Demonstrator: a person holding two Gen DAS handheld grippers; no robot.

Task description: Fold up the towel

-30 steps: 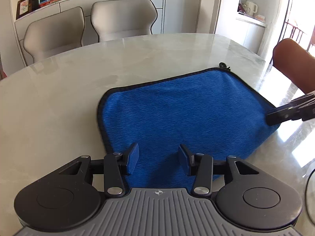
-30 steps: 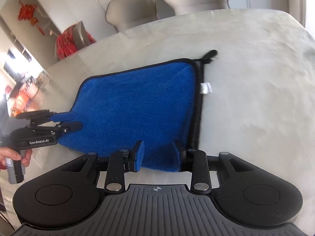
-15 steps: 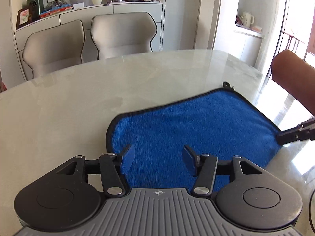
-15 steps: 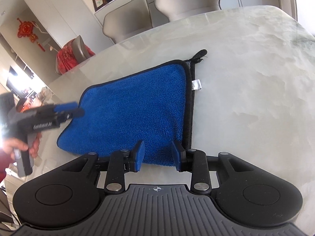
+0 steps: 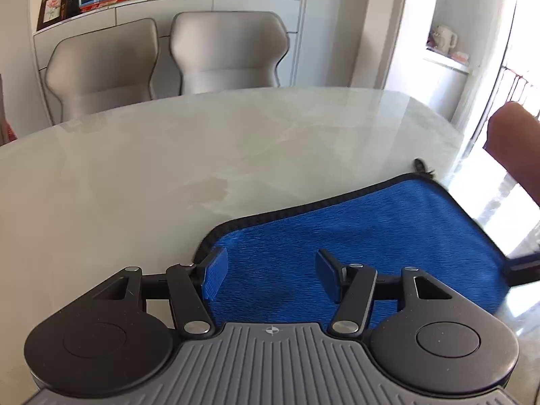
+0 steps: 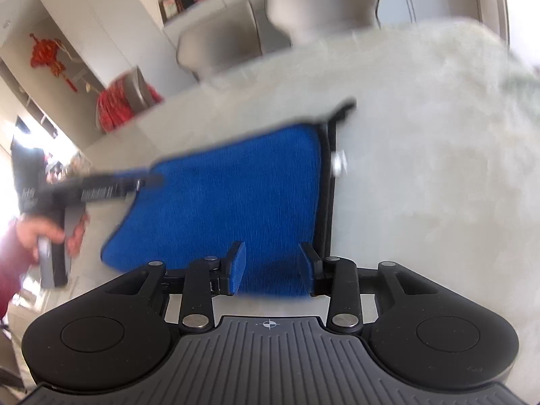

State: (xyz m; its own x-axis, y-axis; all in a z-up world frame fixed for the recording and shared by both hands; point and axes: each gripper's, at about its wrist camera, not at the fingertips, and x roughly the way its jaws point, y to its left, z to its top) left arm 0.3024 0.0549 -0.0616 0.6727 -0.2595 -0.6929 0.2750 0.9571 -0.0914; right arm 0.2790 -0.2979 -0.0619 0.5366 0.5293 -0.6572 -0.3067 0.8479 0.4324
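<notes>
A blue towel [image 5: 354, 233] with black edging lies flat, folded, on the pale marble table [image 5: 168, 175]. It also shows in the right wrist view [image 6: 229, 199], blurred. My left gripper [image 5: 270, 278] is open and empty, raised above the towel's near left part. My right gripper [image 6: 271, 268] is open and empty above the towel's near edge, close to its right border. The left gripper also shows from the side in the right wrist view [image 6: 148, 182], held over the towel's left corner. A tip of the right gripper's finger shows at the left wrist view's right edge [image 5: 523, 268].
Two grey chairs [image 5: 168, 57] stand behind the table, with a white sideboard [image 5: 209, 3] behind them. A white label [image 6: 338, 163] and a black loop [image 5: 422, 166] hang off the towel's far corner. The person's arm [image 5: 516, 141] is at the right.
Both grippers have pulled back and lifted off the towel; it sits lower and smaller in both views. The left gripper has opened wider. The right wrist view is now motion-blurred.
</notes>
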